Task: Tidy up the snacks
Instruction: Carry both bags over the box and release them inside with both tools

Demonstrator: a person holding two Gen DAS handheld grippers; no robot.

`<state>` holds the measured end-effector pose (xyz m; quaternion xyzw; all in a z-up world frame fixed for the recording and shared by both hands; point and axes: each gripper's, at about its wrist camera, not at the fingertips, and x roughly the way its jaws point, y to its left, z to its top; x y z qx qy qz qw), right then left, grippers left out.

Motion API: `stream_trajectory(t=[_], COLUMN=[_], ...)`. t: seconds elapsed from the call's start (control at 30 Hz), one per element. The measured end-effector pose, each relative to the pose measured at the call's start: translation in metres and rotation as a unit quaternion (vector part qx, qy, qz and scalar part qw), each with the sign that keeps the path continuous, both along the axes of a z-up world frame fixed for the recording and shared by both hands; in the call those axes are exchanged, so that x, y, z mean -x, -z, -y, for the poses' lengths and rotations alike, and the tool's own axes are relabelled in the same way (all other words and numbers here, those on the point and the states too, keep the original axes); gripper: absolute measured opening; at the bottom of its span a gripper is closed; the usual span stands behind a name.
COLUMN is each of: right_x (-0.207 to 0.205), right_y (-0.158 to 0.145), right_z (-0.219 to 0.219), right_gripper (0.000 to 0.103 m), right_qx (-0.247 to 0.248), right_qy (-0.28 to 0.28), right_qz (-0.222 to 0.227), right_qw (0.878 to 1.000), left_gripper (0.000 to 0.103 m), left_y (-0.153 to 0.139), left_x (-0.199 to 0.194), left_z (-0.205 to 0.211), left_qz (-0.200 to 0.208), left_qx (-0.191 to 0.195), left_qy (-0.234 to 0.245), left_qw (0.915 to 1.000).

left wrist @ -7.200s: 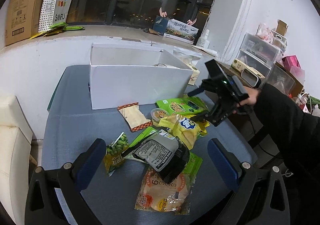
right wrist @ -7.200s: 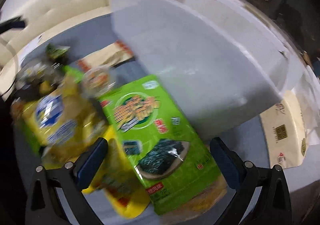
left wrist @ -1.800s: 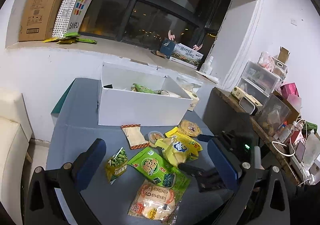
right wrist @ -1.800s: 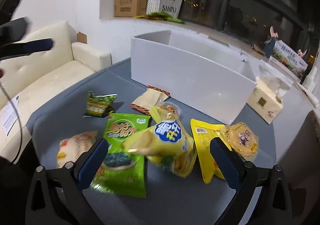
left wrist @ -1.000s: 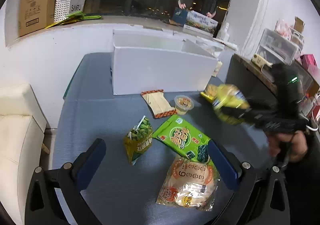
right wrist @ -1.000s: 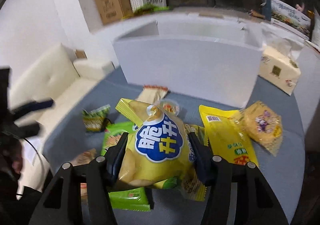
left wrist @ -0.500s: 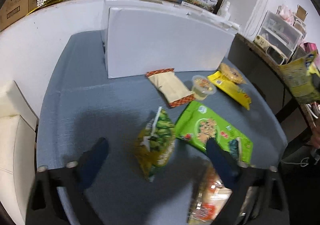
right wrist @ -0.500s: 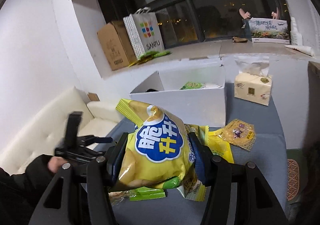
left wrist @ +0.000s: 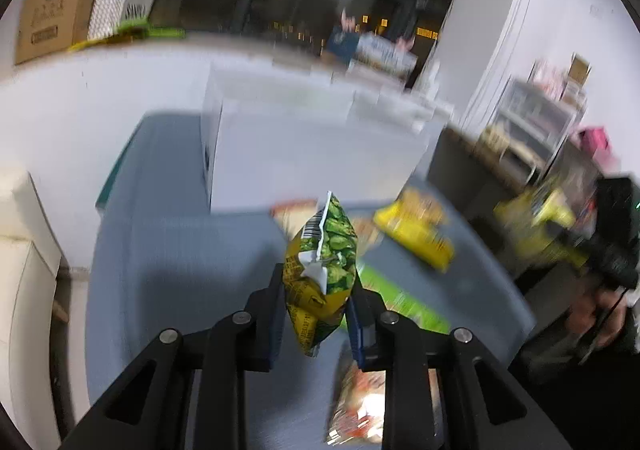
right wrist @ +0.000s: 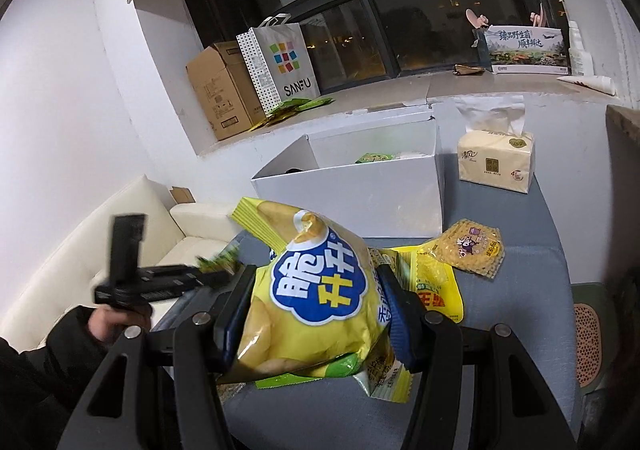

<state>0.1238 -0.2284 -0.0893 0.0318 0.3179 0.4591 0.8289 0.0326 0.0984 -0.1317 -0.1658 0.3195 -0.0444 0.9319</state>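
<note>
My left gripper (left wrist: 316, 310) is shut on a small green and yellow pea snack bag (left wrist: 322, 274) and holds it above the grey table (left wrist: 168, 250). My right gripper (right wrist: 316, 318) is shut on a big yellow chip bag (right wrist: 316, 298), lifted over the table's near right side. The open white box (right wrist: 360, 190) stands at the table's back with a few snacks inside. A yellow packet (right wrist: 434, 290), a round yellow cracker pack (right wrist: 472, 248), a green seaweed pack (left wrist: 400, 302) and a rice cracker pack (left wrist: 360, 402) lie on the table.
A tissue box (right wrist: 496, 160) stands right of the white box. A cardboard box (right wrist: 220, 90) and a paper bag (right wrist: 280, 66) are on the window sill. A cream sofa (right wrist: 100, 242) is left of the table. A dark cabinet (left wrist: 480, 166) is at the right.
My left gripper has shut on the pea snack bag and lifted it off the table. My right gripper still holds the chip bag, now a bit higher and farther back.
</note>
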Motion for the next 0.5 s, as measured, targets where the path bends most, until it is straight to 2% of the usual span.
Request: stream_trajectory(t=[0.07,0.23,0.5], right_x=[-0.001,-0.016,-0.072], right_y=[0.000,-0.008,-0.054], right_z=[-0.002,-0.011,-0.042], right_gripper=[0.062,0.062,0.062], right_qx=[-0.001,-0.001,-0.010], right_qy=[0.004,0.009,0.028], right_qz=[0.002,0.005,0.042], right_qw=[1.000,1.000,0.999], left_gripper=[0.029,0.029,0.029], left_y=[-0.021,-0.064,-0.122], left_x=[0.000,-0.024,-0.102], left_z=[0.002,0.002,-0.018], left_qz=[0.031,0.063,0.097], left_qx=[0.000,-0.018,-0.033], left_qy=[-0.003,0.008,-0.015], left_qw=[0.9995,0.9978,0.9947])
